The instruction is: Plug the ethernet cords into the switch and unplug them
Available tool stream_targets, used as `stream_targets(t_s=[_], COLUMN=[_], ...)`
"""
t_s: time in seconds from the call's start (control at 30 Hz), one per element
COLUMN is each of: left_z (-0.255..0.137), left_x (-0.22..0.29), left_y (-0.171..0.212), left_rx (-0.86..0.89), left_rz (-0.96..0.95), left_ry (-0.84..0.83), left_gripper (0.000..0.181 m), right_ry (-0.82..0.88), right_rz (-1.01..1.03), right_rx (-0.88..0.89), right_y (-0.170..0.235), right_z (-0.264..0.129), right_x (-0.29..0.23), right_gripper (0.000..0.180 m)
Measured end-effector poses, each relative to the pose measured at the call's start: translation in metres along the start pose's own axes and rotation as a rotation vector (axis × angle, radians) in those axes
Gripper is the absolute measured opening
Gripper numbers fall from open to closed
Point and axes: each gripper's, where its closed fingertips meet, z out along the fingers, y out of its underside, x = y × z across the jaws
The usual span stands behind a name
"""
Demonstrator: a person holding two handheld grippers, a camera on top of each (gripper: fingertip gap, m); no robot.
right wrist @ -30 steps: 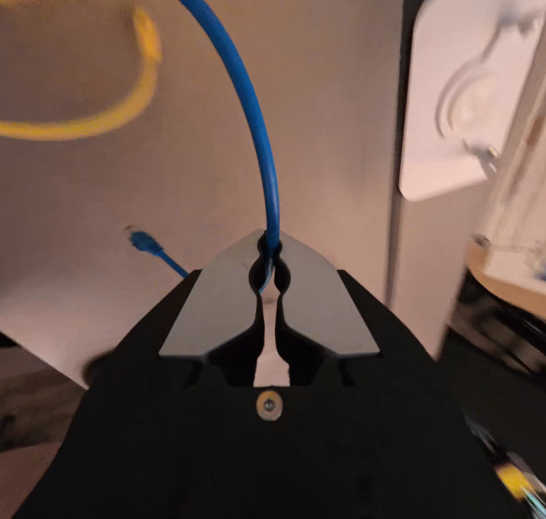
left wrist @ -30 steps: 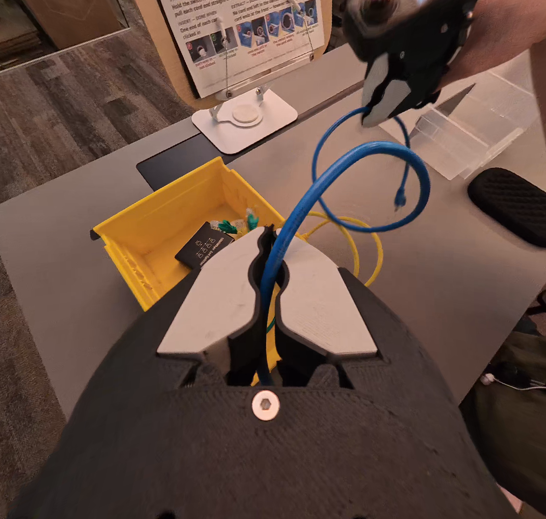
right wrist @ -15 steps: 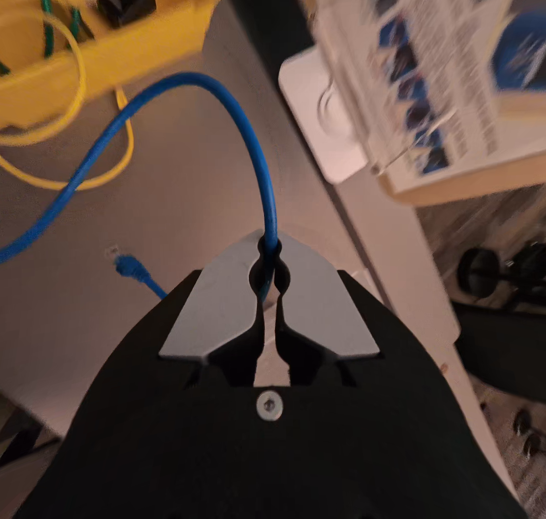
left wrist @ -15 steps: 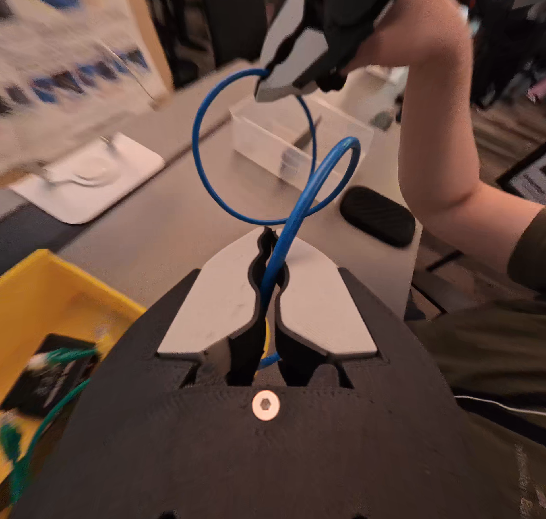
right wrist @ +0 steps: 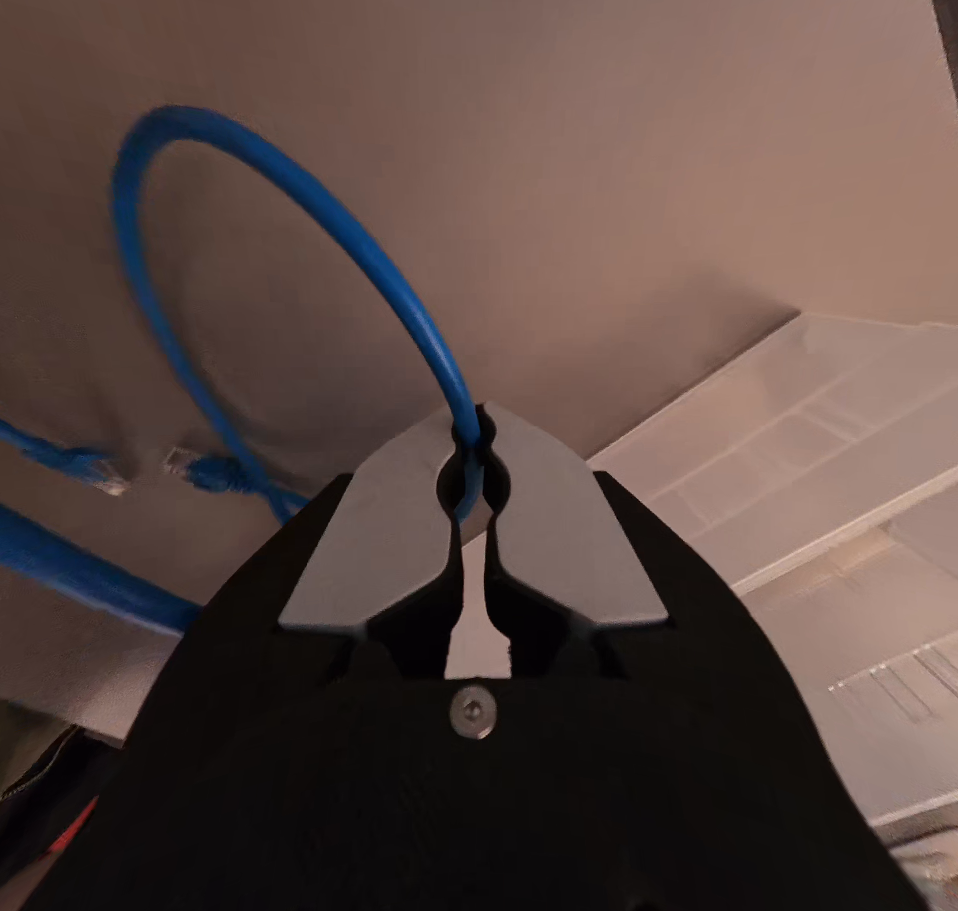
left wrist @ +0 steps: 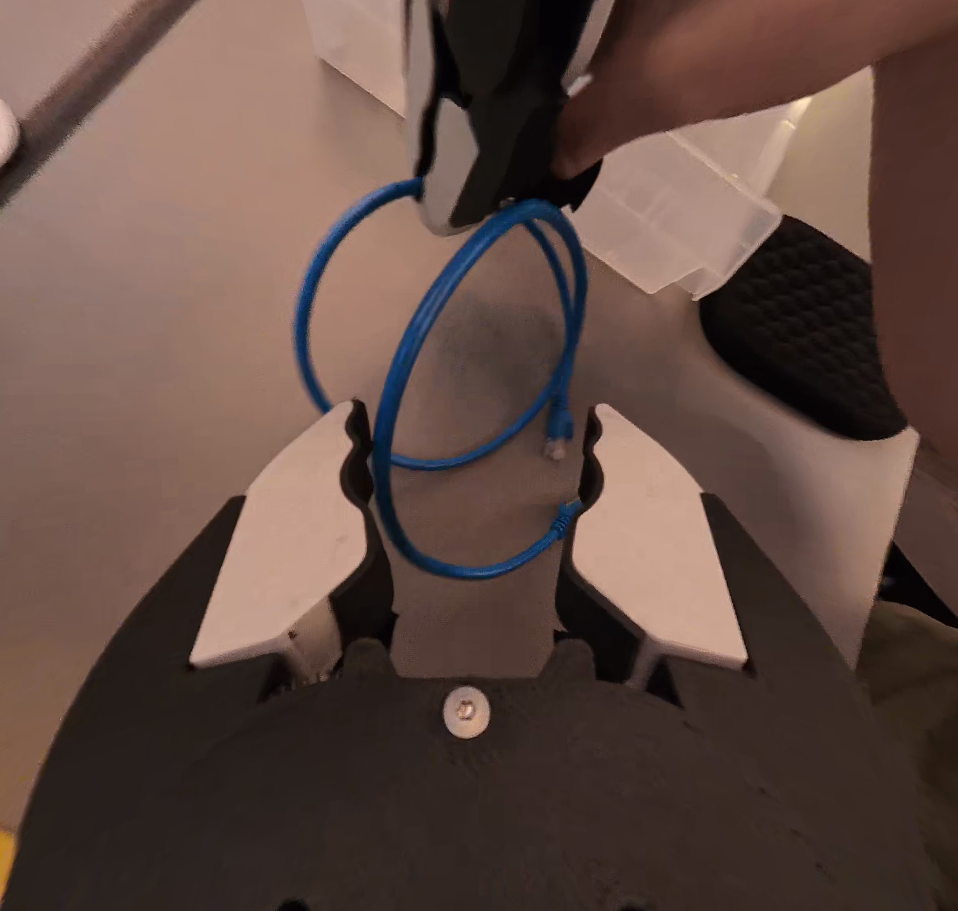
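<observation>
A blue ethernet cord (left wrist: 404, 346) hangs in loops above the grey table (left wrist: 155, 289). My right gripper (right wrist: 476, 414) is shut on the blue cord (right wrist: 363, 253); it also shows from outside at the top of the left wrist view (left wrist: 440, 201), with the loops hanging from it. My left gripper (left wrist: 474, 411) is open and holds nothing; the cord's loops pass between its fingers. One plug end (left wrist: 559, 427) dangles between them, the other (left wrist: 567, 515) lies near the right finger. Both plugs also show in the right wrist view (right wrist: 207, 471). The switch is out of view.
A clear plastic bin (left wrist: 674, 212) stands on the table behind the right gripper, also at the right of the right wrist view (right wrist: 777, 471). A black textured pad (left wrist: 793, 341) lies to the right. A person's forearm (left wrist: 751, 30) holds the right gripper. Spacing between my two grippers at the tips: around 12 cm.
My left gripper has opened and let go of the blue cord. Both views have swung away from the yellow bin toward the clear bin. The cord now hangs from the right gripper only.
</observation>
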Motion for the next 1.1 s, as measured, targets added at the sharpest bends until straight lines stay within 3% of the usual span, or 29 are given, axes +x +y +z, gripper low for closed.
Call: stream_targets(t_s=[0.07,0.17,0.3,0.37,0.47,0.53,0.67,0.77,0.83,0.93,1.0,1.1], left_z=[-0.021,-0.069,-0.146,-0.187,-0.249,-0.286,-0.337,-0.356,-0.361,-0.363,-0.363,-0.363], left_x=[-0.012,-0.020,-0.027,-0.030,-0.036,-0.042,-0.057,-0.065,-0.069,-0.071,-0.070,-0.069], left_y=[-0.008,-0.021,-0.025,-0.021,-0.015,-0.008,0.015,0.028,0.034,0.040,0.041,0.041], left_rx=[0.043,0.120,0.224,0.284,0.424,0.531,0.656,0.702,0.706,0.698,0.689,0.685], left_rz=[0.014,0.038,0.071,0.071,0.059,0.036,-0.016,-0.054,-0.079,-0.093,-0.083,-0.074], left_ry=[-0.061,-0.123,-0.212,-0.257,-0.334,-0.398,-0.520,-0.552,-0.558,-0.554,-0.553,-0.552], left_gripper=[0.080,0.082,0.082,0.078,0.070,0.066,0.057,0.054,0.053,0.053,0.053,0.053], right_ry=[0.022,0.094,0.213,0.304,0.155,0.108,0.223,0.446,0.540,0.699,0.729,0.744], right_rz=[0.026,0.041,0.019,-0.076,-0.461,-0.744,-1.182,-1.324,-1.342,-1.390,-1.407,-1.397], right_rx=[-0.009,0.103,0.273,0.439,0.792,0.932,0.963,0.884,0.814,0.765,0.818,0.875], right_y=[0.005,-0.006,-0.021,-0.042,-0.086,-0.094,-0.093,-0.110,-0.121,-0.131,-0.133,-0.140], right_z=[0.005,-0.005,-0.049,-0.085,-0.125,-0.129,-0.089,-0.049,-0.027,-0.020,-0.031,-0.065], right_x=[0.010,0.027,0.033,0.020,-0.086,-0.170,-0.293,-0.313,-0.306,-0.290,-0.291,-0.288], right_gripper=[0.007,0.030,0.038,0.042,0.063,0.069,0.078,0.083,0.081,0.039,0.010,0.002])
